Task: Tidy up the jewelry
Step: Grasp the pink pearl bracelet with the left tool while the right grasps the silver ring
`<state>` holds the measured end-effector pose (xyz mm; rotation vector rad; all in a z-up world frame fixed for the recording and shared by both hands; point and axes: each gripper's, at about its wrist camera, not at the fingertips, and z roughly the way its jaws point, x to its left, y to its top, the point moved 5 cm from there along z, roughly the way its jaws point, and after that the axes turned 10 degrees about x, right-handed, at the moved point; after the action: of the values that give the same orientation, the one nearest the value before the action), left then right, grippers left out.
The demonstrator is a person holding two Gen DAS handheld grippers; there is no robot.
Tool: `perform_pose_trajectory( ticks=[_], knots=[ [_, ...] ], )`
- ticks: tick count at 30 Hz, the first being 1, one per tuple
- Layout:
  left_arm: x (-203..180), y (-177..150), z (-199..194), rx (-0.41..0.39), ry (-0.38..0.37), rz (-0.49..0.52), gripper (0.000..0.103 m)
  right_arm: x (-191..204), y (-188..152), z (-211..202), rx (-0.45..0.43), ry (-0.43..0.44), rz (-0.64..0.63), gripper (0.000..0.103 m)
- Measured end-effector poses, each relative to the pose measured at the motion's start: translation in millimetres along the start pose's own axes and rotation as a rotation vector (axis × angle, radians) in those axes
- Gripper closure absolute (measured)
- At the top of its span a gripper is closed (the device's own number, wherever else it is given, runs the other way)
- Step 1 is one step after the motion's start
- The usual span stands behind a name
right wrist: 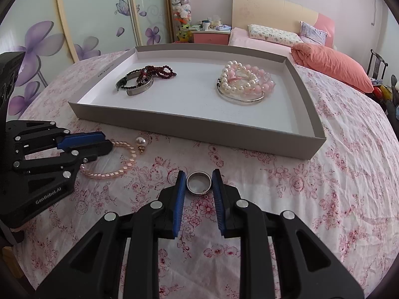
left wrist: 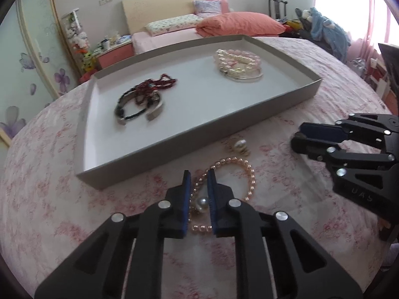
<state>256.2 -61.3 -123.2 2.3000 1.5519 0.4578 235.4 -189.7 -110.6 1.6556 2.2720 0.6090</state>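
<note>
A shallow grey tray (left wrist: 174,142) (right wrist: 199,127) lies on the floral cloth. It holds a dark pile of bracelets (left wrist: 144,99) (right wrist: 143,79) and a pearl and pink pile (left wrist: 238,66) (right wrist: 245,82). In front of it lie a pink pearl bracelet (left wrist: 249,174) (right wrist: 124,159) and a pearl earring (left wrist: 239,145) (right wrist: 141,143). My left gripper (left wrist: 199,174) (right wrist: 107,140) is open a little over the bracelet, with a grey pearl (left wrist: 202,203) between its pads. My right gripper (right wrist: 199,174) (left wrist: 298,138) is open around a silver ring (right wrist: 199,183) on the cloth.
The round table (right wrist: 336,199) has a pink floral cloth. A bed with an orange quilt (left wrist: 239,23) (right wrist: 331,64) stands behind it. A wardrobe with purple flowers (right wrist: 62,25) is at the left. Clutter (left wrist: 324,27) stands by the window.
</note>
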Motion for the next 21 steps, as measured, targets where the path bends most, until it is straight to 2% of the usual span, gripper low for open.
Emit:
perform_pose_trajectory(
  ticks=[13, 18, 21],
  knots=[
    [-2.7, -5.2, -1.5, -0.018, 0.02, 0.015, 0.089, -0.9, 0.3, -0.1, 0.001, 0.0, 0.0, 0.08],
    [-8.3, -4.9, -1.2, -0.028, 0.043, 0.026, 0.096, -0.6, 0.5, -0.3, 0.0, -0.002, 0.0, 0.08],
    [-2.8, -4.6, -1.3, -0.034, 0.016, -0.008, 0.097, 0.0, 1.0, -0.3, 0.0, 0.004, 0.007, 0.08]
  ],
)
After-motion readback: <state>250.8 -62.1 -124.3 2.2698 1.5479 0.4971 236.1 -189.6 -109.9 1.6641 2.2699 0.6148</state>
